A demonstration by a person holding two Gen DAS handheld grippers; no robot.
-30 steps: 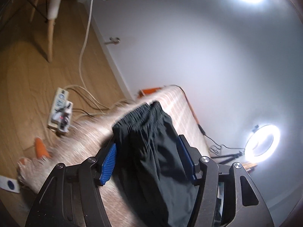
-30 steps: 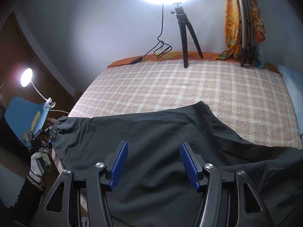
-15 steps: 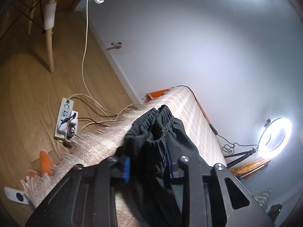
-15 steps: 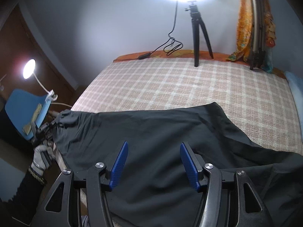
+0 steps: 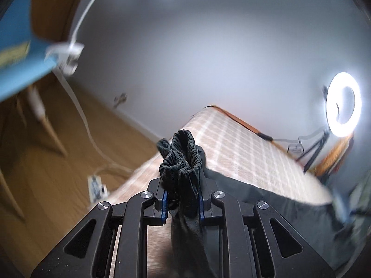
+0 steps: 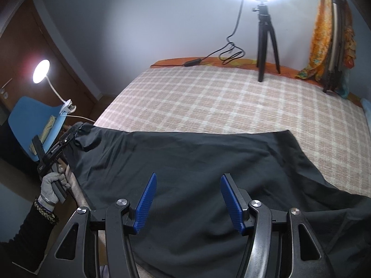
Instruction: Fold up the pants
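Black pants (image 6: 185, 162) lie spread across the near side of a checked bed (image 6: 220, 97). In the left wrist view their elastic waistband (image 5: 183, 153) stands bunched up between the blue pads of my left gripper (image 5: 182, 198). The jaws are closing and press on the fabric, holding that end raised off the bed. The right wrist view shows this gripper (image 6: 70, 134) at the pants' left end, held by a gloved hand (image 6: 49, 185). My right gripper (image 6: 188, 178) hovers open over the middle of the pants, with nothing pinched between its pads.
A ring light on a black tripod (image 6: 266, 46) stands at the bed's far edge, with an orange cloth (image 6: 324, 41) hanging at the far right. A blue chair (image 6: 30, 120) with a clip lamp (image 6: 41, 70) stands left of the bed. A power strip (image 5: 96, 185) lies on the wooden floor.
My left gripper has closed on the waistband, rolled, and lifted it off the bed. The right gripper drifted sideways over the pants and stayed open.
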